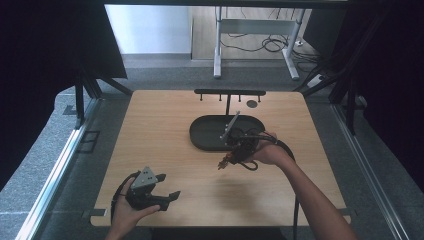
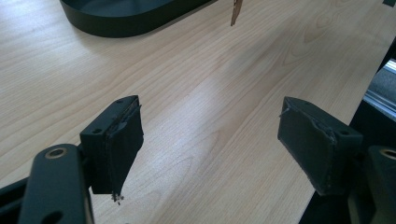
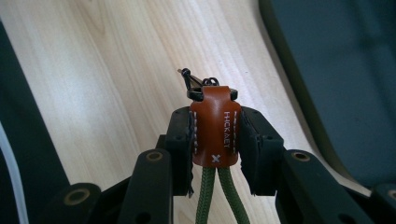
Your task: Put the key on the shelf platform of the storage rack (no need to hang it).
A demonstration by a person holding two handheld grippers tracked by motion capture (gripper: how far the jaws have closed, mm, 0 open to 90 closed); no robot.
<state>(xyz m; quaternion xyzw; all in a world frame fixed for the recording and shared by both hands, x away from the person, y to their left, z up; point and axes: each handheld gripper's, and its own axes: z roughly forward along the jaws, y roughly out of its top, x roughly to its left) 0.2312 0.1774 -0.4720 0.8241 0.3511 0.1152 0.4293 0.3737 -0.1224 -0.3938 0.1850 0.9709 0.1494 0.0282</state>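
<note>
The right gripper (image 3: 215,135) had its fingers (image 3: 183,140) pressed against both sides of a brown leather key fob (image 3: 215,133) with green cord, held above the desk (image 1: 165,130) just beside the near rim of the black oval tray (image 1: 207,131). Well apart from the tray, near the desk's front edge, the left gripper (image 2: 210,140) stood wide open, holding nothing.

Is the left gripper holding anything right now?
No, the left gripper has its jaws wide apart, with bare wooden table between them and nothing clamped.
</note>
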